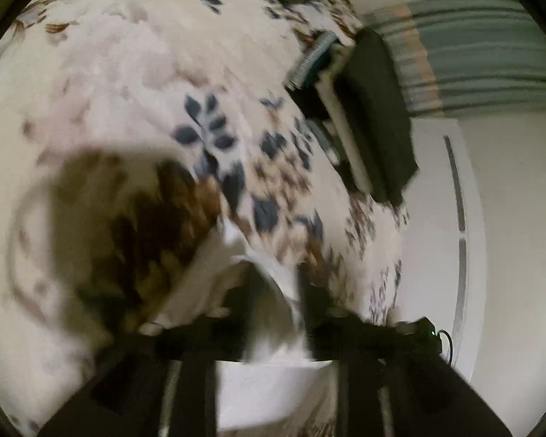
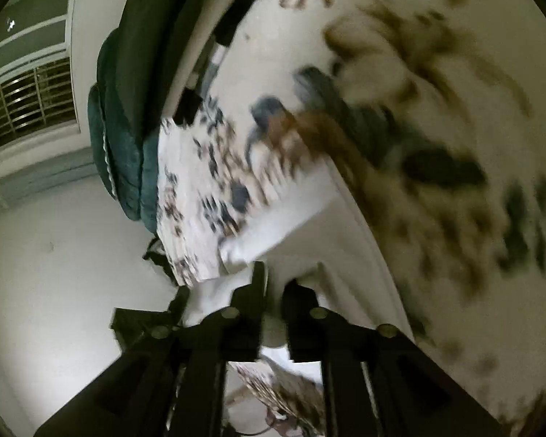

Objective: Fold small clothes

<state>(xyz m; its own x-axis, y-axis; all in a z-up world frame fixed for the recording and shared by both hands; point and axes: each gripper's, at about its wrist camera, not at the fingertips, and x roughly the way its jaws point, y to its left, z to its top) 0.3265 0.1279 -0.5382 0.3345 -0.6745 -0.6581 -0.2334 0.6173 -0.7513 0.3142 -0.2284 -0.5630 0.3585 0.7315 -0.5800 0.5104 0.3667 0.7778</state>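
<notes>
Closest to the left camera, the left gripper (image 1: 273, 291) has its two black fingers (image 1: 242, 291) set narrow with white cloth (image 1: 269, 327) between them. It looks like they are pinching a piece of a small white garment. The picture is blurry, so I cannot tell what kind of clothing it is.

Closest to the right camera, the right gripper (image 2: 273, 284) also has its fingers (image 2: 256, 284) close together. White cloth (image 2: 273, 255) sits in the thin gap, so I think this side is holding the same garment too.

The cloth is held up above the bed, not lying flat. In the left view it runs up and to the left from the fingers. In the right view it spreads up and to the right. So the garment seems to stretch between the two grippers, with its long side going from one to the other. Neither gripper looks nearer to it, since both touch it.

Under and past the cloth is the flowery bed cover (image 1: 145, 73) with blue and brown leaves. Farther away, at the bed's edge, lie a dark folded thing (image 1: 375, 116) and a teal blanket (image 2: 123, 167). A window with bars (image 2: 29, 105) is far off.

I think the next move is to bring one held edge over to the other.
</notes>
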